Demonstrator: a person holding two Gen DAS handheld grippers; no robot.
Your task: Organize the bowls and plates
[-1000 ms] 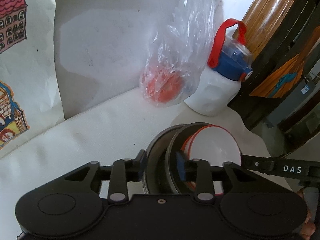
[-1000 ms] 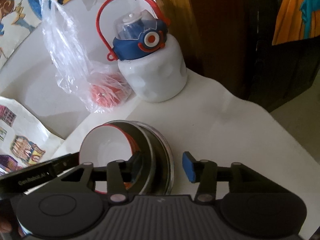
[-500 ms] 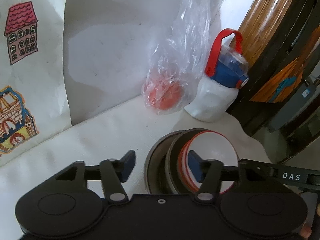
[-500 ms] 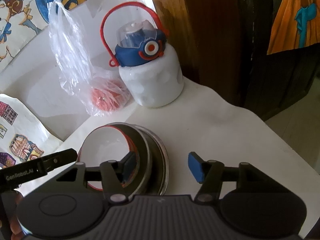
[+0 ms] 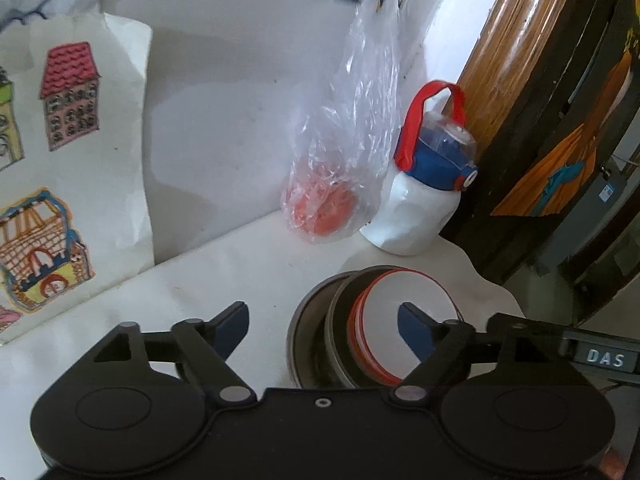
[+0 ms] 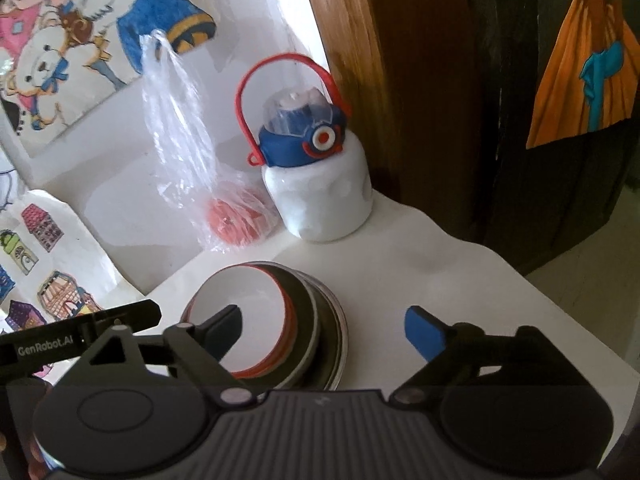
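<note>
— Both my grippers, how do the jaws stand?
— Left gripper (image 5: 322,326) and right gripper (image 6: 326,330) have just been opening and stand wide, gripping nothing.
— Where's the stack of plates and bowls (image 5: 360,328)?
— On the white table (image 5: 224,276), near the water bottle (image 5: 424,196).

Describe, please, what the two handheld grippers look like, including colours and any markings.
Both are matte black, with two round caps on a wide body and scissor-like links with silver pivot pins carrying blue pads. The left gripper has a smooth body; its side bar reads "GenRobot.AI". The right gripper has a ribbed grey body; its side bar reads "DAS". No cables or sleeves show.
</note>
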